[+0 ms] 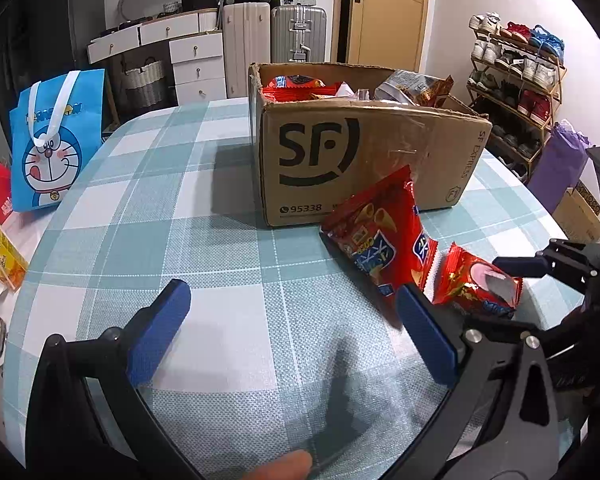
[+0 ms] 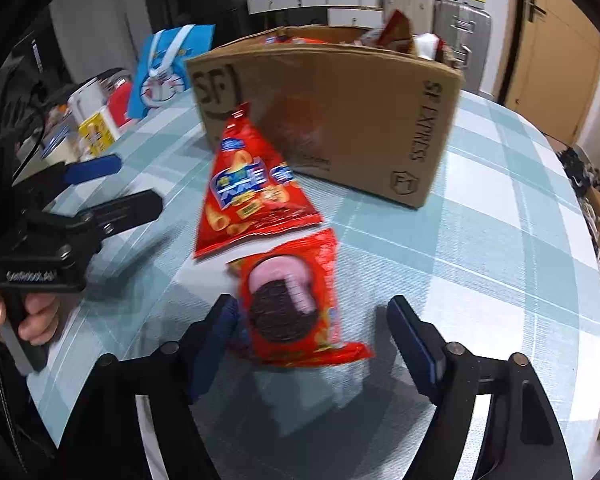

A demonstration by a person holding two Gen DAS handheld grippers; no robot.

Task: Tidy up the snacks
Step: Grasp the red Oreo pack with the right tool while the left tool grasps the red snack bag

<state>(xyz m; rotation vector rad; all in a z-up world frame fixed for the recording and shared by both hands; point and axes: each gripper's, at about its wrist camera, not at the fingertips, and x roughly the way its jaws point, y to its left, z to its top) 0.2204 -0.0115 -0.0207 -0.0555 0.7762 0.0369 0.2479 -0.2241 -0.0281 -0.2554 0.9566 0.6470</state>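
On the checked worktop [image 1: 204,208] in front of me stands a brown cardboard box [image 1: 340,152], open at the top and already holding several snack packets. Leaning against its front wall is a red chips packet [image 2: 244,184], tilted, its lower edge on the cloth. Just beside that, nearer to me, lies a red cookie packet [image 2: 296,312] showing a dark sandwich biscuit.

I see my right tool [image 2: 312,332] straddling the cookie packet: the left pad [image 2: 216,332] touches the packet's edge, while the right pad [image 2: 412,336] stands clear of it, so nothing is clamped. The picture is blurred there.

I see my left tool [image 1: 288,332] with its pads wide apart over bare cloth, holding nothing; its right pad sits just beside the lower corner of the chips packet.

At the far left edge of the worktop a blue cartoon bag [image 1: 56,140] stands upright.
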